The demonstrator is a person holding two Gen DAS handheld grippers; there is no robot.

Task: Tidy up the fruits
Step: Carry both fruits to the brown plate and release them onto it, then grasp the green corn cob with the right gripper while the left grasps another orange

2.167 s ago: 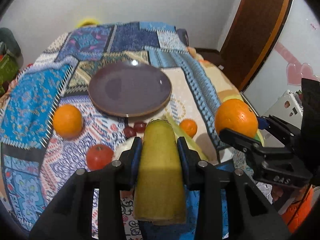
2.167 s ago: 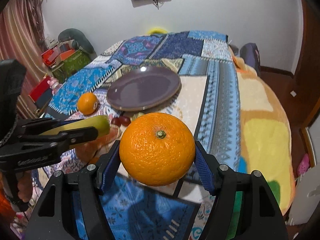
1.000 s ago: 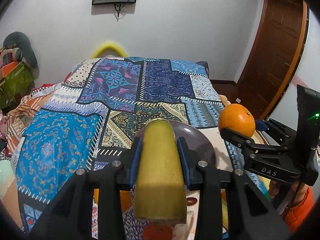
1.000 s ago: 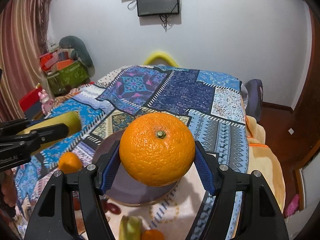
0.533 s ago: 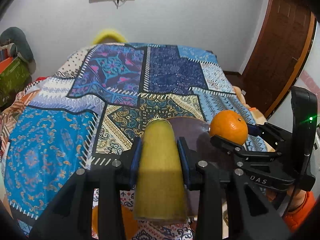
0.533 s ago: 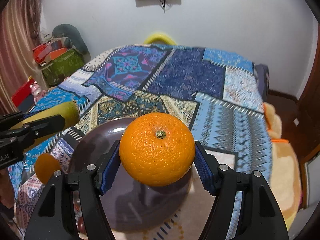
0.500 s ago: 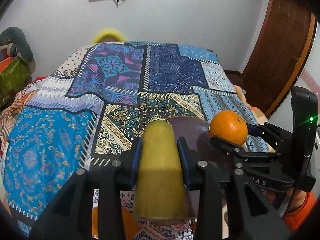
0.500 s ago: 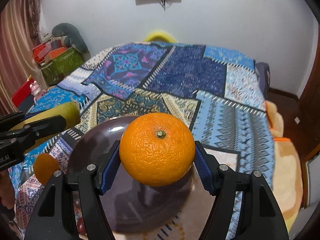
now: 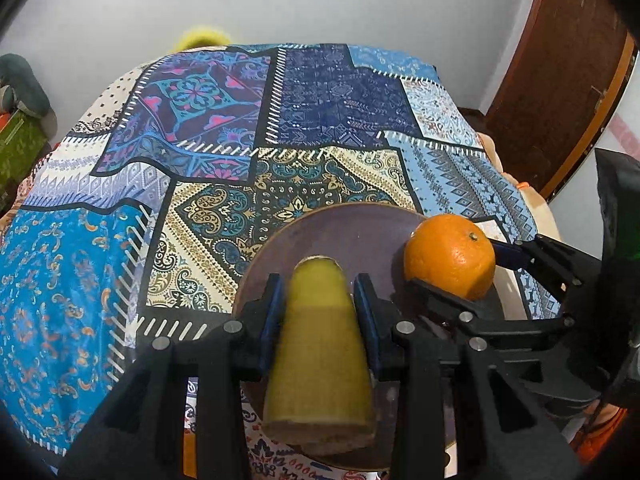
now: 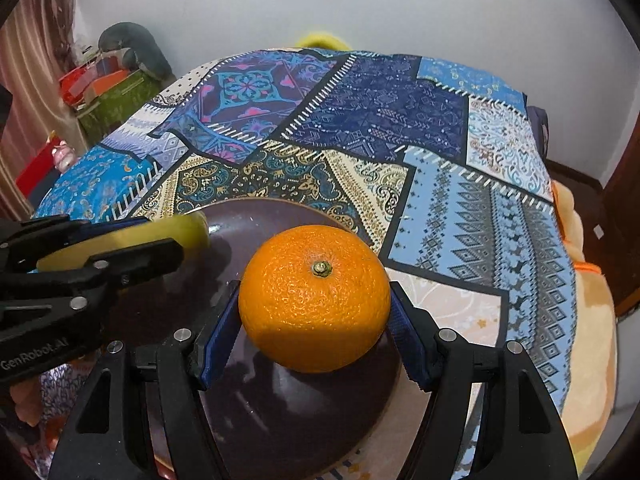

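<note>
Your orange (image 10: 315, 298) sits clamped between the right gripper (image 10: 314, 330) fingers, held over the dark purple plate (image 10: 256, 248). Your left gripper (image 9: 319, 316) is closed on a yellow-green banana (image 9: 320, 356), also above that plate. The plate rests on a patchwork cloth (image 9: 200, 184) covering the table.
</note>
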